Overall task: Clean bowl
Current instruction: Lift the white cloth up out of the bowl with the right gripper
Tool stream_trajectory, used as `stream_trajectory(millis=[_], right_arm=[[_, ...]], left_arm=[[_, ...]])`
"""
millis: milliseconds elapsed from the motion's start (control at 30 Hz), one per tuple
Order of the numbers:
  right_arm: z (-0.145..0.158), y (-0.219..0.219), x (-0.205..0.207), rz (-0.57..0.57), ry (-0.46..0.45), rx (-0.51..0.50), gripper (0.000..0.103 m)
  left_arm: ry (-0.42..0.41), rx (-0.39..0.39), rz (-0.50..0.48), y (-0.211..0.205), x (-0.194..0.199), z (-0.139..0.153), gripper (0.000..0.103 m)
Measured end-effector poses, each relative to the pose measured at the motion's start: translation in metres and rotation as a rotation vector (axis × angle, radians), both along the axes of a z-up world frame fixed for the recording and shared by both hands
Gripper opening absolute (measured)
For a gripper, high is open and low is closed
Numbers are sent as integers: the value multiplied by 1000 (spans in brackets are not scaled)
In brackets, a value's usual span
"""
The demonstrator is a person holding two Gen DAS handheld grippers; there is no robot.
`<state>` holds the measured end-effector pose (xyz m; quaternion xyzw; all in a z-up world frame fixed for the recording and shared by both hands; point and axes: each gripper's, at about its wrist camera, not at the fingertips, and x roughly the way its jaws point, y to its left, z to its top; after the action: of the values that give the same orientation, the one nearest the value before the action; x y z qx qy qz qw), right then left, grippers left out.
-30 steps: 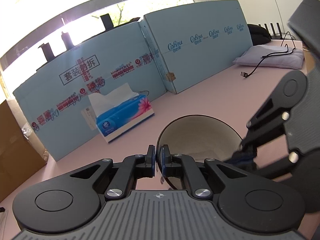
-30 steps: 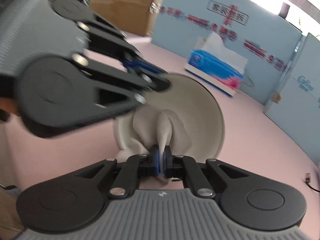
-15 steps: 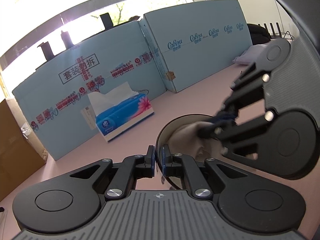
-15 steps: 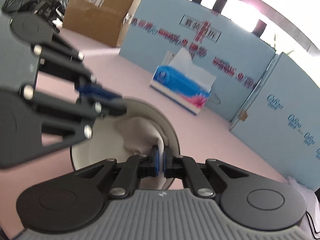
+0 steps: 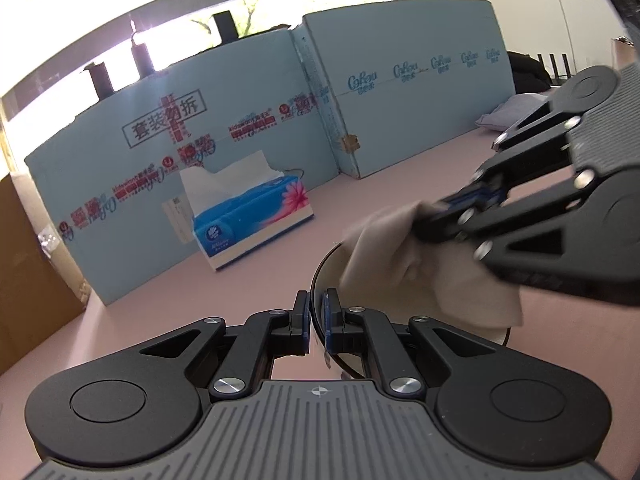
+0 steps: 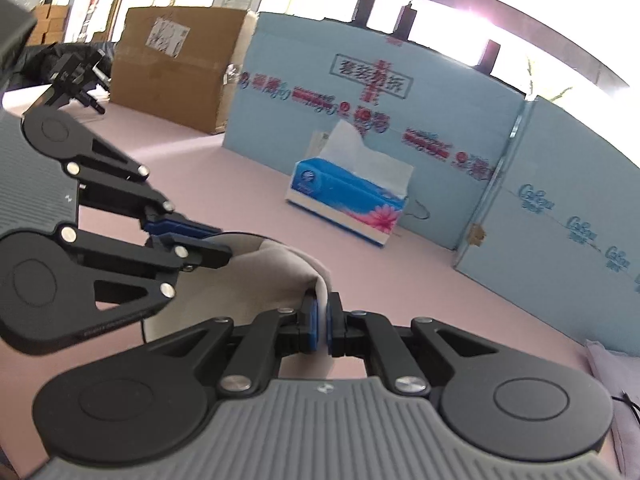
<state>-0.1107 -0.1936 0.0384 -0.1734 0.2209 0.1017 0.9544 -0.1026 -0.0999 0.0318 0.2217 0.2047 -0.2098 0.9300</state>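
Pink worktop [image 5: 400,200] is running wide across both views, with light-blue cardboard panels [image 5: 200,152] standing as a wall along the back. Tissue box [image 5: 252,224] is sitting left of centre in the left wrist view, near the panels and well apart from the bowl. Brown carton [image 6: 176,64] is showing upper left in the right wrist view.

Bowl [image 5: 326,268] is sitting low centre-right in the left view, tilted up on edge, opening facing right toward the other tool. Left tongs [image 5: 316,322] are gripping its dark rim, one finger on each side of the wall.

Right tongs [image 6: 320,322] are clamping a beige cloth [image 5: 420,268]; they're coming in from the right edge of the left view. Cloth is draping over the bowl's mouth and hiding most of the inside; actual contact with the inner wall can't be told.

Open worktop is lying clear between bowl and tissue box.
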Motion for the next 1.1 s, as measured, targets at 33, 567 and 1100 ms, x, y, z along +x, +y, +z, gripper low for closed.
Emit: stream_trajectory(millis=[33,567,1100], right_arm=[[1,-2,0,-7,-5,7,4],[-5,8,22,-28,-12,12,4],[-12,-18,6,-67,43,75,4]], left_arm=[[3,-4,2,1,1,0,9],[16,-23,5,5,8,-3,10],[41,-68,5,14,22,-11,11]])
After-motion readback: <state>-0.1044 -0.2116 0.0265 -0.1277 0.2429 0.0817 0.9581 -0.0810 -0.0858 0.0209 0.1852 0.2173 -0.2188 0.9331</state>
